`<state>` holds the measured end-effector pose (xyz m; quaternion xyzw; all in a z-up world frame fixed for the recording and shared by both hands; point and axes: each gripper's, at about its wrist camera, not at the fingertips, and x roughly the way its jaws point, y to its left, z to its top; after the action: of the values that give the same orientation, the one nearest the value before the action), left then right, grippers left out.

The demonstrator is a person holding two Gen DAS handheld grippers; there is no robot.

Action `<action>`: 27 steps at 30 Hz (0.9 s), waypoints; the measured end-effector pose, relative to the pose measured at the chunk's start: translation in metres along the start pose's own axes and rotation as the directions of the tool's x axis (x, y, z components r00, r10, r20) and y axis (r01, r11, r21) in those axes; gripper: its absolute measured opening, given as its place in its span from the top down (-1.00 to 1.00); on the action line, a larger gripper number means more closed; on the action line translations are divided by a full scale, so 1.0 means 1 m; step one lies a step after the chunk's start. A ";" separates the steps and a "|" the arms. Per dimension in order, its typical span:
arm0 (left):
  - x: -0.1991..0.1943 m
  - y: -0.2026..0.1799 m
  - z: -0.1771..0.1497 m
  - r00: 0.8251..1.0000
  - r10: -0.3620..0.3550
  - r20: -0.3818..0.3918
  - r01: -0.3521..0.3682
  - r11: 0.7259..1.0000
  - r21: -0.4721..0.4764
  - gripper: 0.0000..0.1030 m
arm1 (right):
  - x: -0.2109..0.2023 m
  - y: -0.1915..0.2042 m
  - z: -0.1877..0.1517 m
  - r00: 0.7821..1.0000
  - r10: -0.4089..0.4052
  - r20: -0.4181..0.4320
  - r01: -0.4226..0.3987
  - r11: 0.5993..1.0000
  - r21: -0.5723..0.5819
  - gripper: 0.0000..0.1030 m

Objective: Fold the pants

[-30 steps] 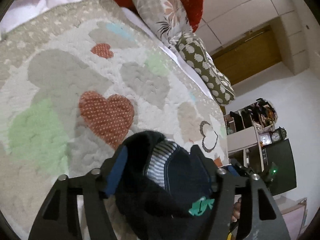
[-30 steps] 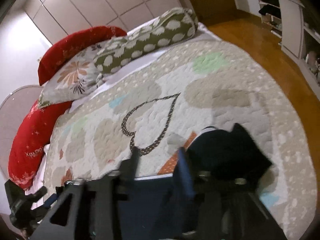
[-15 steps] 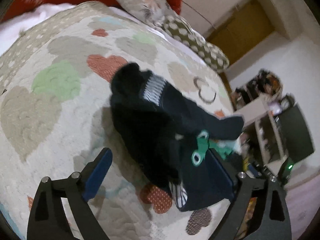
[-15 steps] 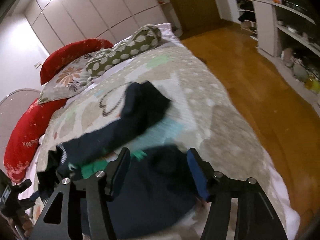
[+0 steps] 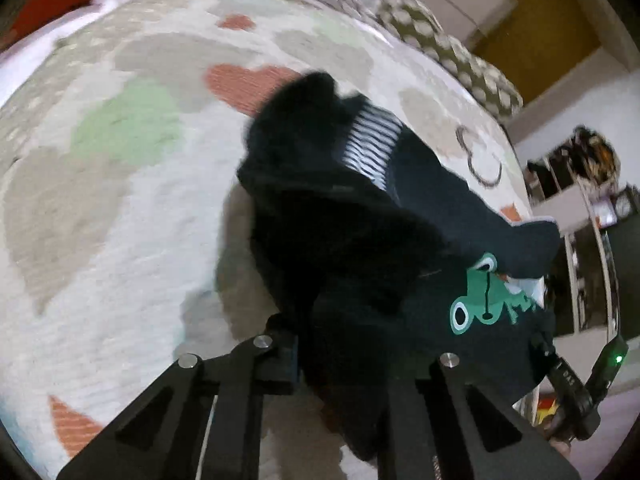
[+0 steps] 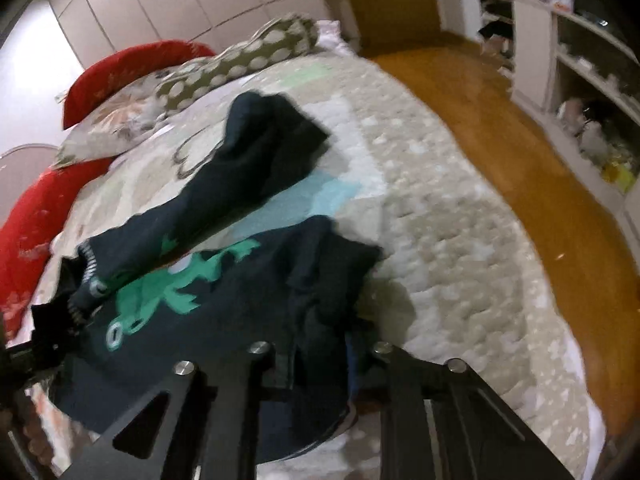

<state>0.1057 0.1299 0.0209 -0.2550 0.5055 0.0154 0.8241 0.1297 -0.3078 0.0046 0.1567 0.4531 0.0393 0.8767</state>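
Note:
Dark navy pants point(image 5: 360, 216) with a green frog print point(image 5: 480, 304) and a striped waistband point(image 5: 372, 148) lie bunched on the heart-patterned quilt point(image 5: 120, 168). My left gripper point(image 5: 352, 356) is shut on one edge of the pants, with cloth bunched between its jaws. In the right wrist view the pants point(image 6: 224, 280) spread across the quilt, one leg point(image 6: 264, 148) trailing toward the pillows. My right gripper point(image 6: 320, 360) is shut on the near edge of the pants.
Red, floral and spotted pillows point(image 6: 224, 64) line the far end of the bed. A wooden floor point(image 6: 520, 152) runs along the right side, with white shelves point(image 6: 580, 60) beyond. The quilt edge point(image 6: 560, 360) drops off at the right.
Half a second ago both grippers were open with the pants lying between them. Now both have closed on the pants' near edges, and the cloth is lifted slightly.

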 end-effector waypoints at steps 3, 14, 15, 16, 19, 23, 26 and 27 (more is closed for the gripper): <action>-0.021 0.021 -0.008 0.999 -0.021 0.025 0.021 0.999 -0.027 0.83 | -0.008 0.007 -0.005 0.999 0.035 -0.009 -0.035 0.999 -0.013 0.71; -0.081 0.077 -0.067 0.995 -0.055 0.079 0.064 0.992 -0.108 0.85 | -0.056 0.025 -0.065 0.988 0.149 -0.041 -0.149 0.989 -0.001 0.71; -0.081 0.084 -0.073 0.996 -0.061 0.070 0.069 0.990 -0.125 0.85 | -0.059 0.025 -0.072 0.988 0.151 -0.045 -0.151 0.989 0.003 0.71; -0.079 0.092 -0.079 0.996 -0.069 0.052 0.076 0.986 -0.149 0.83 | -0.061 0.024 -0.080 0.987 0.150 -0.049 -0.150 0.989 0.005 0.71; -0.081 0.105 -0.094 0.997 -0.065 0.042 0.072 0.979 -0.190 0.63 | -0.061 0.019 -0.097 0.990 0.126 -0.062 -0.125 0.992 0.019 0.62; -0.115 0.104 -0.106 0.992 -0.018 0.123 0.037 0.988 -0.153 0.29 | -0.080 0.003 -0.104 0.984 0.178 -0.013 -0.176 0.978 0.111 0.43; -0.146 0.097 -0.112 0.977 0.000 0.212 0.026 0.993 -0.119 -0.06 | -0.102 0.002 -0.101 0.992 0.113 0.049 -0.117 0.990 0.082 0.23; -0.156 0.091 -0.115 0.970 0.007 0.243 0.018 0.995 -0.099 -0.15 | -0.105 0.004 -0.100 0.995 0.084 0.053 -0.087 0.994 0.062 0.22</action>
<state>-0.0910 0.1956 0.0743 -0.2936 0.3988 0.0695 0.8660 -0.0124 -0.3025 0.0340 0.2050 0.4247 0.0583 0.8799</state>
